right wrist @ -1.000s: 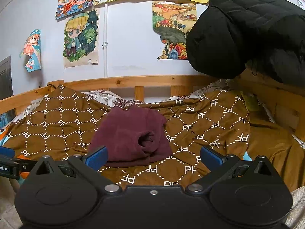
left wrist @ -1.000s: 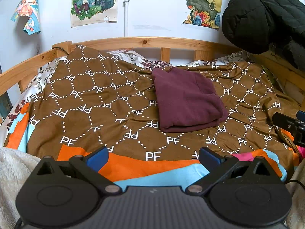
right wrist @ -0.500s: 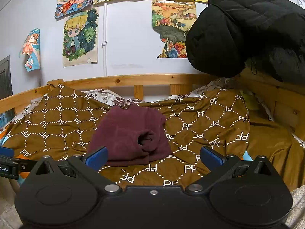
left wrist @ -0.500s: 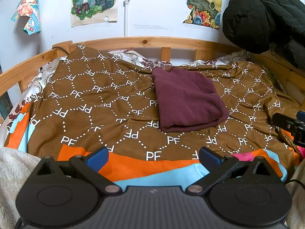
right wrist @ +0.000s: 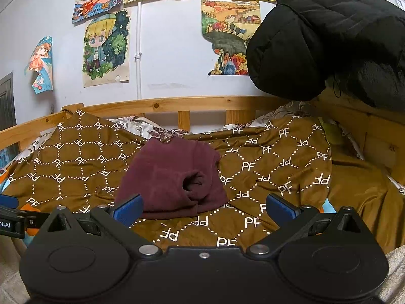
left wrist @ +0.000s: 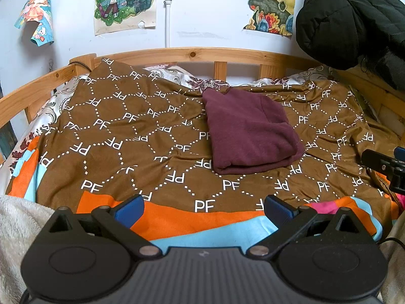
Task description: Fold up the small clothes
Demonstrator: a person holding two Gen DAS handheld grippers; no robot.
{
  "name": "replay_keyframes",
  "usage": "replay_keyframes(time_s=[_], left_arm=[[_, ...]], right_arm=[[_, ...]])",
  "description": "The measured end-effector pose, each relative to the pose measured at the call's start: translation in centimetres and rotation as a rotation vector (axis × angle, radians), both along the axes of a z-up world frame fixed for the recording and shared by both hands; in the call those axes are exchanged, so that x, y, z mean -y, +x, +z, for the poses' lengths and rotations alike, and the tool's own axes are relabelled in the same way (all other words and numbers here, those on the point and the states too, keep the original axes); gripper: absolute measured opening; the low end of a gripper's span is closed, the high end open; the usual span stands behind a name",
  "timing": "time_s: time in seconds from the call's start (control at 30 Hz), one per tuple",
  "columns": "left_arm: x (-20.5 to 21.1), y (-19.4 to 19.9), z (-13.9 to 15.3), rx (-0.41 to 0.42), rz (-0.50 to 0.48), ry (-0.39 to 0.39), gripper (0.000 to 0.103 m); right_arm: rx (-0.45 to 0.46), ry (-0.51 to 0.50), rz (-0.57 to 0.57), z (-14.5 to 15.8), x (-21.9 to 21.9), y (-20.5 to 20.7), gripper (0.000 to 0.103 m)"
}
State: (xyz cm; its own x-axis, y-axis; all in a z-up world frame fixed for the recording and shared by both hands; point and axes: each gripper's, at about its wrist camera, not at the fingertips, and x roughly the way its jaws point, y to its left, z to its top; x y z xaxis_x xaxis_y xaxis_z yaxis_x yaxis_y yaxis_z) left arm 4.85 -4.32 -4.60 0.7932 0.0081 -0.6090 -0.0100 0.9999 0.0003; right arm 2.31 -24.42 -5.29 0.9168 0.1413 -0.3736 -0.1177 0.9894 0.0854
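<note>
A maroon garment (left wrist: 249, 131) lies folded into a thick rectangle on the brown patterned bedspread (left wrist: 121, 136), a little right of the bed's middle. From the right wrist view the same maroon garment (right wrist: 169, 179) shows a rolled opening on its near side. My left gripper (left wrist: 203, 209) is open at the bed's near edge, well short of the garment, with nothing between its blue fingertips. My right gripper (right wrist: 203, 207) is open too, close in front of the garment, holding nothing. The right gripper's tip (left wrist: 384, 164) shows at the right edge of the left wrist view.
A wooden bed rail (left wrist: 192, 54) runs along the back and sides. A black padded jacket (right wrist: 329, 38) hangs over the right corner. Drawings (left wrist: 124, 0) are stuck to the wall. A cream fleece blanket (left wrist: 17, 223) lies at the near left.
Both grippers stay open and nearly still. The right wrist view has drifted slightly; the garment has not moved.
</note>
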Motion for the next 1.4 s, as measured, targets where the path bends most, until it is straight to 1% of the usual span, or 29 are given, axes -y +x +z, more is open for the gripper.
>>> replay_keyframes(time_s=[1.4], left_arm=[[-0.06, 0.06, 0.11, -0.002, -0.002, 0.001, 0.102]], right_arm=[[0.006, 0.006, -0.005, 0.02, 0.17, -0.12, 0.102]])
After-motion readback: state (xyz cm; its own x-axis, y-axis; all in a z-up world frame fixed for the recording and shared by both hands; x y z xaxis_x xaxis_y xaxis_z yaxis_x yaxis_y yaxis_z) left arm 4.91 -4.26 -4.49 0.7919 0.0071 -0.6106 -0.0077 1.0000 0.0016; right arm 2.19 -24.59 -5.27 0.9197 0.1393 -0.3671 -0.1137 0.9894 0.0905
